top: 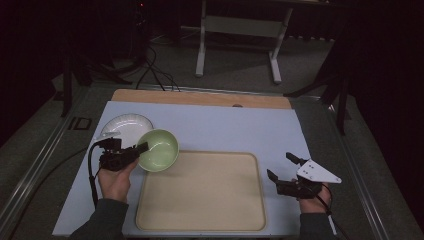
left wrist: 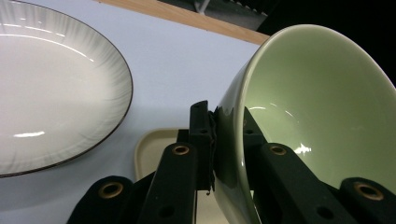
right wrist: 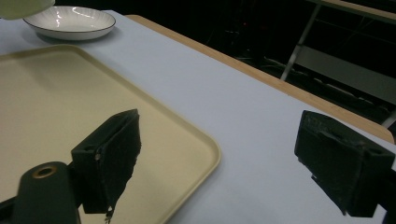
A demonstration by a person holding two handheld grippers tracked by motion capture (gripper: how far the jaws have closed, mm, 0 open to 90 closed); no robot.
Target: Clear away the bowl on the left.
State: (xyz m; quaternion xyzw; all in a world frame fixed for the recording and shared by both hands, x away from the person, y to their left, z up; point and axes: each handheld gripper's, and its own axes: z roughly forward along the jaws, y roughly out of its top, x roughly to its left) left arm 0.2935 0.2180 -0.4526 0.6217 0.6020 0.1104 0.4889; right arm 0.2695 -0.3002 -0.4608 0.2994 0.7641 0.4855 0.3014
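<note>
On the left side of the table, the left gripper [top: 141,148] is holding a green bowl [top: 159,149] by its rim. One jaw is pressing on the outside of the bowl wall and the other is sitting inside it, as the left gripper view is showing [left wrist: 223,140]. The bowl [left wrist: 317,116] is being held up and tipped, with its open side facing partly sideways. It is hanging over the top left corner of the tan tray [top: 250,220] and the blue mat [top: 225,125] beside it.

Just behind the bowl, a white plate [top: 122,125] with a dark edge is lying flat on the mat. The plate [left wrist: 51,88] is looking big and close in the left gripper view, and a corner of the tray [left wrist: 149,149] is peeking out below the jaws.

Over on the right, the right gripper [top: 281,167] is hanging just past the right edge of the tray, with its jaws spread wide and nothing between them. Its own view [right wrist: 217,161] is showing the tray [right wrist: 46,93] under one jaw and the mat [right wrist: 224,93] under the other, with the plate [right wrist: 70,21] far off at the top.

The person's hands [top: 116,182] are gripping both tools from the near side of the table.
</note>
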